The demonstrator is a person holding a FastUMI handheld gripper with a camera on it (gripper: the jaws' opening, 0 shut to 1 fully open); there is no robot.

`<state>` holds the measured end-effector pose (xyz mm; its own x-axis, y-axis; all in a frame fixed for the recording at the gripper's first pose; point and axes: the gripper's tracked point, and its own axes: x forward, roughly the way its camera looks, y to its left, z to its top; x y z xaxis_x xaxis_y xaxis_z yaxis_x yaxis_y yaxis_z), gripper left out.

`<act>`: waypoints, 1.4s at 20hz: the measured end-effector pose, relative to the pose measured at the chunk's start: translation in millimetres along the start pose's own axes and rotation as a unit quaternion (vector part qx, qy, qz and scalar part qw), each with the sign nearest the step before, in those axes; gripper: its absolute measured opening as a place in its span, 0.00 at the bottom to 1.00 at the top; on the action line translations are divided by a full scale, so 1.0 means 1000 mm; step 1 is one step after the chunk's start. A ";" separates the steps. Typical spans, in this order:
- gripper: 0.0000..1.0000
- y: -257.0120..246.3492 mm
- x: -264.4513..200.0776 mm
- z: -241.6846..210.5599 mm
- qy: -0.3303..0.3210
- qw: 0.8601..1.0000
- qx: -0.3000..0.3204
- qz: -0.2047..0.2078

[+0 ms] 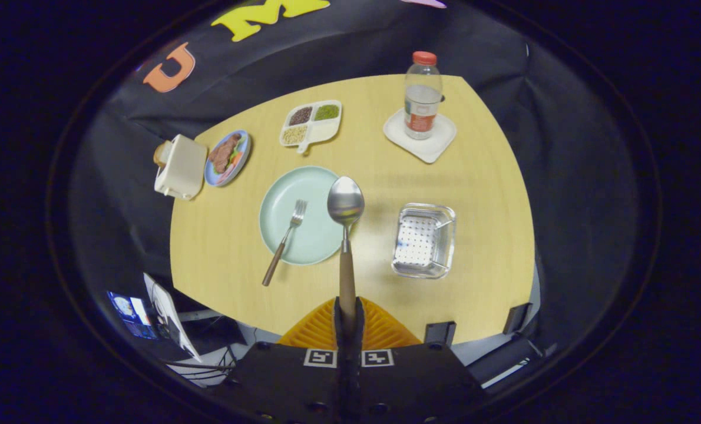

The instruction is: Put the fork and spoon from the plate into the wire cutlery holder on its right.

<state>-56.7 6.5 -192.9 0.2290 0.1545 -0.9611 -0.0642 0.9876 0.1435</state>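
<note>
My gripper [348, 321] is shut on the wooden handle of the spoon [346, 203], held high above the table. The spoon's metal bowl points away from me and hangs over the right rim of the pale green plate [280, 203]. The fork [284, 241], also wooden-handled, lies on that plate with its tines toward the middle and its handle sticking out over the near-left rim onto the table. The metal cutlery holder [423, 240], a perforated rectangular basket, stands on the table to the right of the plate.
On the wooden table [474, 194] beyond the plate: a divided white dish [311, 123] with grains, a blue plate of food [227, 157], a cream toaster [179, 166] at the left edge, and a water bottle [422, 95] on a white coaster [421, 138].
</note>
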 end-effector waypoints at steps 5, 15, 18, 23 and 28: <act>0.00 -0.036 0.000 -0.017 0.025 0.998 0.051 -0.029; 0.00 -0.053 0.040 -0.023 0.082 0.986 0.142 -0.025; 0.04 -0.053 0.048 -0.015 0.079 0.985 0.151 -0.032; 0.23 -0.049 0.045 -0.005 0.055 0.988 0.137 -0.047; 0.82 -0.028 0.014 0.018 -0.024 0.994 0.056 -0.088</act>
<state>-33.8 -18.1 -206.3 0.2735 -0.0224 -0.9616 0.0880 0.9961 0.0018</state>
